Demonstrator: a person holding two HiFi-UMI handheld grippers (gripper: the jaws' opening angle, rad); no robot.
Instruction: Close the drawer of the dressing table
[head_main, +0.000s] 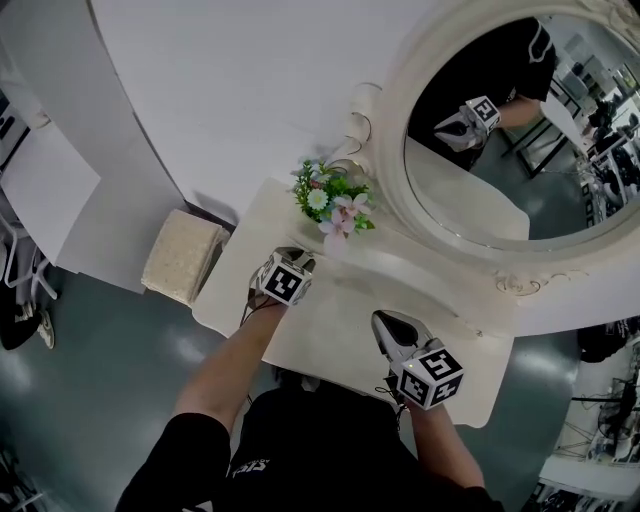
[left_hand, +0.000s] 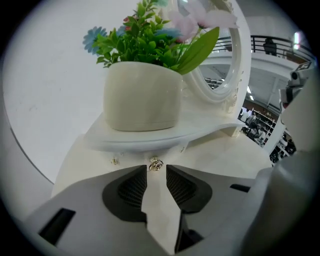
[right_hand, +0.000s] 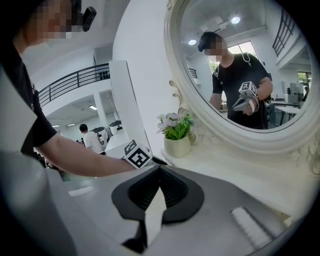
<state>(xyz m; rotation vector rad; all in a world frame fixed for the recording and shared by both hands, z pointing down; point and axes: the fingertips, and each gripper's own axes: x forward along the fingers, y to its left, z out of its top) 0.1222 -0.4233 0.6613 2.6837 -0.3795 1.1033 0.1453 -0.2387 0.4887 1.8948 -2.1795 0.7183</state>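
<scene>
The big cream dressing table (head_main: 330, 345) could shake if the push is too hard. Then the round cream pot of pretend flowers (left_hand: 142, 97) on its little shelf might wobble. The small white drawer (left_hand: 134, 158) sits right under that shelf, and I cannot tell how far out it is. The left gripper (left_hand: 156, 171) is open, with the tiny gold ring knob (left_hand: 155, 164) just past its tips, not pinched. It could slide off that knob. The right gripper (right_hand: 159, 170) is closed and empty.

Bright, even overhead light; faint shadow beneath the cream-white dressing-table shelf (left_hand: 150, 139). Gripper views bulge, corners black; pale pink flowers (left_hand: 200, 19) blurred.
</scene>
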